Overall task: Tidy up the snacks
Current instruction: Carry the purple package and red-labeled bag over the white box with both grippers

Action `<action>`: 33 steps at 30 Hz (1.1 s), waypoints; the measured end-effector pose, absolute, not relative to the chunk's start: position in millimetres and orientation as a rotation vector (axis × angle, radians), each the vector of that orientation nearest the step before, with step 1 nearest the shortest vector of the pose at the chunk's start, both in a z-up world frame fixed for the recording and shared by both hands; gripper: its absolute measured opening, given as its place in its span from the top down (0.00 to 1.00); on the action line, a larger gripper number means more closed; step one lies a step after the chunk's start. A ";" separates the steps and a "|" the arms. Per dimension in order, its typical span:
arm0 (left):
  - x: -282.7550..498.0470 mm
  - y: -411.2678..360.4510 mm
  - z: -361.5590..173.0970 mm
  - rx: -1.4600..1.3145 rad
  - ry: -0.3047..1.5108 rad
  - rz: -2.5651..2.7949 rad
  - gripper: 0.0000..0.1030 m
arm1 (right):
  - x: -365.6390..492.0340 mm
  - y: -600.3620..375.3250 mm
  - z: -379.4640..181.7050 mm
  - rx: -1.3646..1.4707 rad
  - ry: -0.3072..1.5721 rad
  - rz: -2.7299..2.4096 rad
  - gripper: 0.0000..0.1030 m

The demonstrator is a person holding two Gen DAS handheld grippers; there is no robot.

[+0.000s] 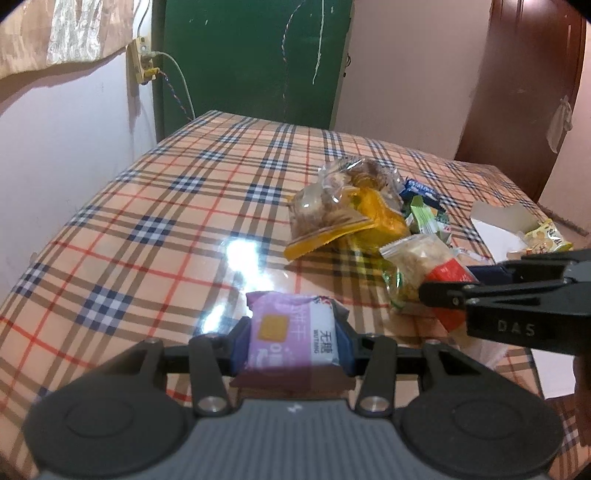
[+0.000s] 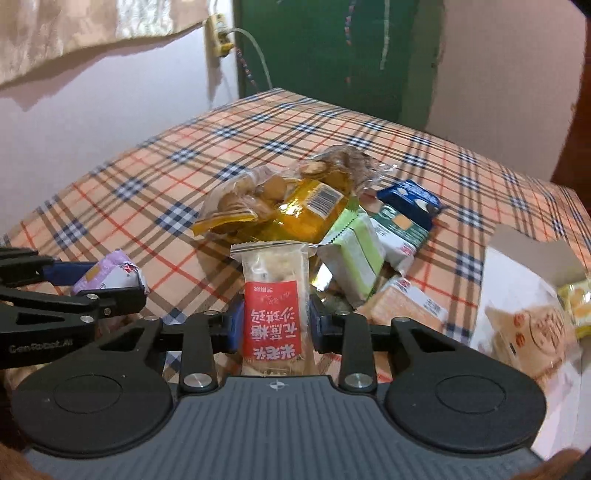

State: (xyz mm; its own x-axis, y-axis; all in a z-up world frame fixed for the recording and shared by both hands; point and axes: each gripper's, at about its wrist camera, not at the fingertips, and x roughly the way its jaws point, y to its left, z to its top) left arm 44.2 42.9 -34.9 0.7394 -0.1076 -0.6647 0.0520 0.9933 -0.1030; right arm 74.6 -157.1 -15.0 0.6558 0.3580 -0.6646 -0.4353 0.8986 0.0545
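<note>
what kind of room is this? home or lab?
Most likely a home, not a lab: a table under a plaid tablecloth, a curtain on a pink wall beside a scuffed green door, and a wall socket with a loose cable. Snack packets are piled on the table.

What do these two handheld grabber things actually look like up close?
Both match: the left gripper and right gripper are matte black, with a grey ribbed body, two round black discs, silver pivot bolts on linked arms, and blue finger pads. Seen side-on, one reads "DAS", the other "GenRobot.AI". No cables or sleeves are visible.
</note>
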 end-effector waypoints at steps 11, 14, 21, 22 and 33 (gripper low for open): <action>31.7 30.6 -10.6 -0.085 0.673 -0.093 0.56 | 38.9 -183.5 16.3 -0.031 0.665 0.370 0.63; 27.5 26.8 -3.7 -0.081 0.658 -0.092 0.56 | 29.0 -191.9 22.0 -0.013 0.653 0.354 0.63; 19.4 16.8 9.5 -0.075 0.631 -0.091 0.56 | 10.0 -210.5 34.7 0.021 0.621 0.296 0.63; 18.4 14.9 11.0 -0.072 0.628 -0.093 0.56 | 7.7 -212.6 36.2 0.025 0.618 0.288 0.63; 11.9 -6.9 21.9 -0.057 0.617 -0.116 0.56 | -17.4 -235.4 54.1 0.049 0.572 0.227 0.63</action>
State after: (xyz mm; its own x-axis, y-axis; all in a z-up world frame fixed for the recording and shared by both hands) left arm 11.9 -6.9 21.9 0.8097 -0.1251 -0.5734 0.0913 0.9920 -0.0876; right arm -17.4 -235.4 54.1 0.8168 0.2265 -0.5306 -0.1992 0.9739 0.1091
